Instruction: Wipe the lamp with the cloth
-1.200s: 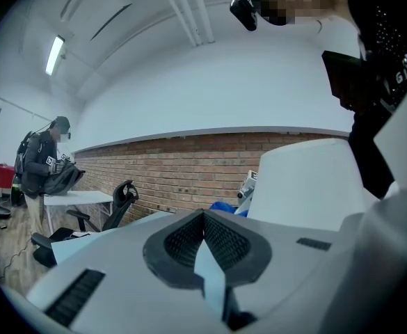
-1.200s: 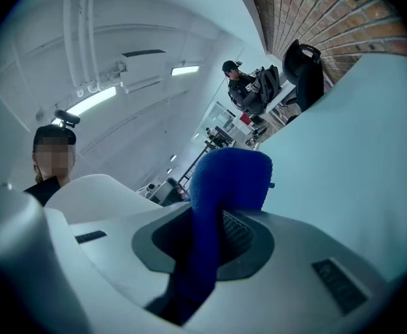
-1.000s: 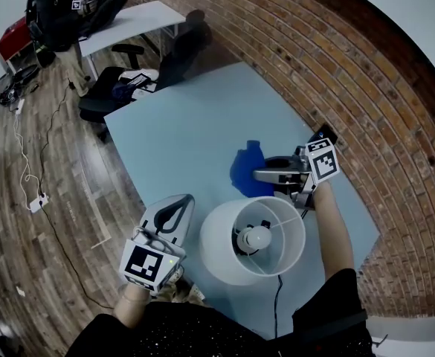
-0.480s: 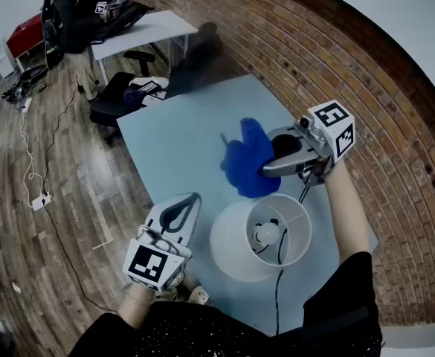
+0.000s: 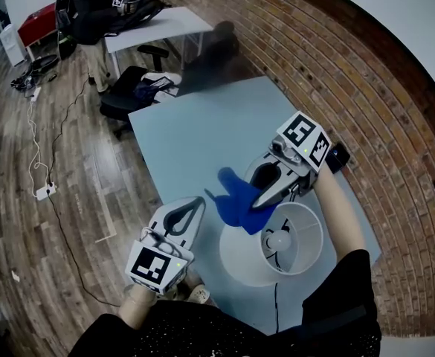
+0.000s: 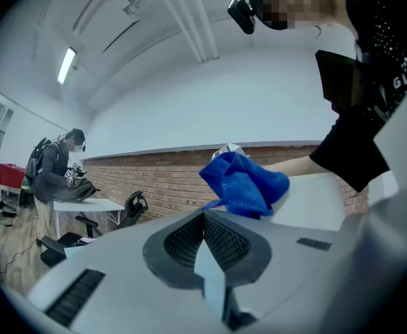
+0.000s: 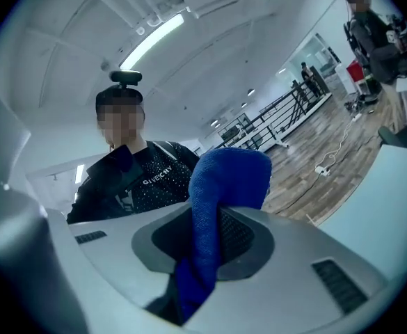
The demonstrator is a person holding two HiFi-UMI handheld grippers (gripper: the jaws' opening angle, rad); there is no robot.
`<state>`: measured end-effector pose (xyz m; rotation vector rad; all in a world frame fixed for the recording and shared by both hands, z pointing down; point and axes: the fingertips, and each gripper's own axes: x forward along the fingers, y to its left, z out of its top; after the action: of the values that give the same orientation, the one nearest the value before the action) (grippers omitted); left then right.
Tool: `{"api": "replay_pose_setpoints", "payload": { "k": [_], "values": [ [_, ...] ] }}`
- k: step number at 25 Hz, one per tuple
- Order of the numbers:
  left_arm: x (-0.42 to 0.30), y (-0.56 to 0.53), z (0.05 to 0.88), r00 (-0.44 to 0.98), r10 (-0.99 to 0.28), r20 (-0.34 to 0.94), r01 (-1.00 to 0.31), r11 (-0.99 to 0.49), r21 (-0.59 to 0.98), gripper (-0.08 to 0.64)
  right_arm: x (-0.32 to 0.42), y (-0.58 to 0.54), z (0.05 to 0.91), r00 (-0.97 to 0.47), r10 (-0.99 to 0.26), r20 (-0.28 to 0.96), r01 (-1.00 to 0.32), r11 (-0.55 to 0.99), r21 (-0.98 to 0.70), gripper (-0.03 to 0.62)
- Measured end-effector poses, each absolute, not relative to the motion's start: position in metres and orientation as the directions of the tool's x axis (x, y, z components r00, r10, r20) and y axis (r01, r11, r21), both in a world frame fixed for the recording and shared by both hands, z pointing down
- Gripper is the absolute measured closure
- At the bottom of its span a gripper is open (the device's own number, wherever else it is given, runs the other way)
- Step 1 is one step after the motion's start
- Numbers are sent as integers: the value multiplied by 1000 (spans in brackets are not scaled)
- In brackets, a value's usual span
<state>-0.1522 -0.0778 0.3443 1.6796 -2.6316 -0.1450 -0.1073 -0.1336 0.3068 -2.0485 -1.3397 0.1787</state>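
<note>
A white lamp [image 5: 273, 248] with a drum shade stands near the front of the light blue table [image 5: 195, 136]; its bulb [image 5: 279, 240] shows inside the shade. My right gripper [image 5: 256, 202] is shut on a blue cloth [image 5: 237, 201], which hangs against the shade's upper left rim. In the right gripper view the blue cloth [image 7: 213, 218] is pinched between the jaws. My left gripper [image 5: 189, 208] is shut and holds nothing, just left of the lamp. From the left gripper view, the cloth [image 6: 245, 183] lies on the shade [image 6: 314, 200].
A brick wall [image 5: 366, 103] runs along the table's far and right sides. A black office chair [image 5: 128, 95] stands beyond the table's far corner. A second white table [image 5: 158, 24] and a person [image 5: 91, 13] are further back. Cables [image 5: 39, 147] lie on the wood floor.
My right gripper has lifted the cloth off the table and carried it toward me, down onto the shade's rim. The left gripper has barely moved.
</note>
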Motion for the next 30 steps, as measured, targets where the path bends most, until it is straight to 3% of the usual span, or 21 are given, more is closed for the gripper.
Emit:
{"api": "replay_pose_setpoints", "payload": {
  "k": [6, 22, 26, 30],
  "values": [
    [-161, -74, 355, -440, -898, -13, -894, 437, 104, 551, -113, -124, 350, 530, 808, 257, 693, -238, -680, 512],
    [-177, -81, 392, -459, -885, 82, -874, 466, 134, 551, -144, -112, 476, 456, 789, 412, 745, -85, -662, 512],
    [-177, -81, 397, -455, -884, 102, -875, 466, 134, 551, -154, -119, 501, 396, 778, 487, 777, -1, -630, 512],
    [-176, -77, 393, -462, -882, 94, -873, 470, 126, 551, -183, -142, 494, 228, 816, 531, 809, 145, -570, 512]
  ]
}}
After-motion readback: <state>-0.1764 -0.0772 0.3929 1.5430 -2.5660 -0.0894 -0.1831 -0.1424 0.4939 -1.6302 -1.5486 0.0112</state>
